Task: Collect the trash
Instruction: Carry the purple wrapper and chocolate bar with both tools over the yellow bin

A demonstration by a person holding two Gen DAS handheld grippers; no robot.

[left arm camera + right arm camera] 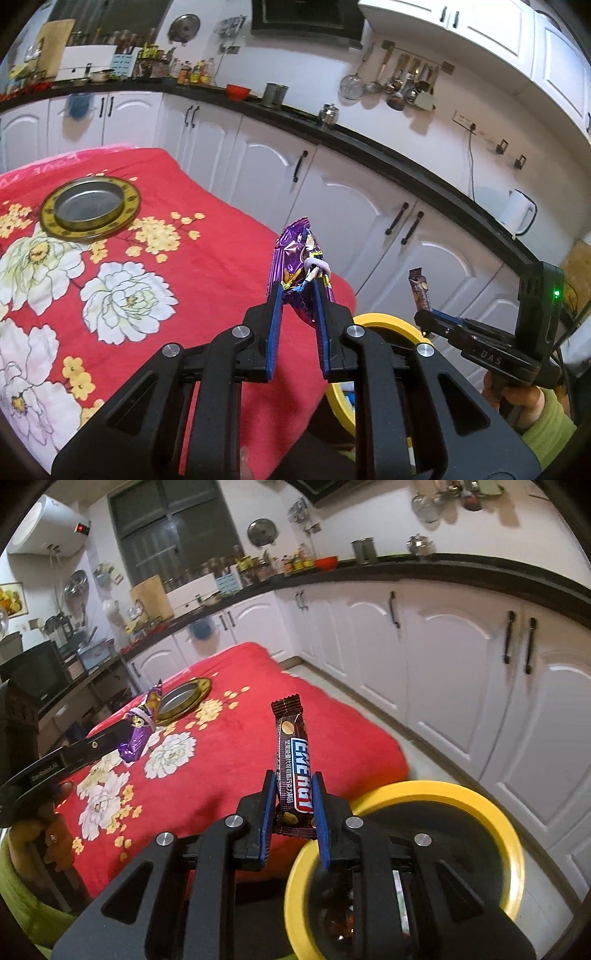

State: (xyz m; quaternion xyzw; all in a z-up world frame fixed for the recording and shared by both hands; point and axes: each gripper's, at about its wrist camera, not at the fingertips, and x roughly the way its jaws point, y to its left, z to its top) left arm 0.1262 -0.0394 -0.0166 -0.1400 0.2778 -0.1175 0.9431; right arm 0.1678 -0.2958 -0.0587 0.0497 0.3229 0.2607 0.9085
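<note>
Left wrist: both grippers angle downward, left gripper (298,291) clenching purple wrapper (295,254), right gripper (293,788) energy bar (293,764).

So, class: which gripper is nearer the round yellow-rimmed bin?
Right. The right gripper, shut on the brown energy bar, hangs beside the bin's rim; the left gripper with the purple wrapper is farther back.

Bright indoor light, soft shadows, strong fisheye bending, dark corners.
</note>
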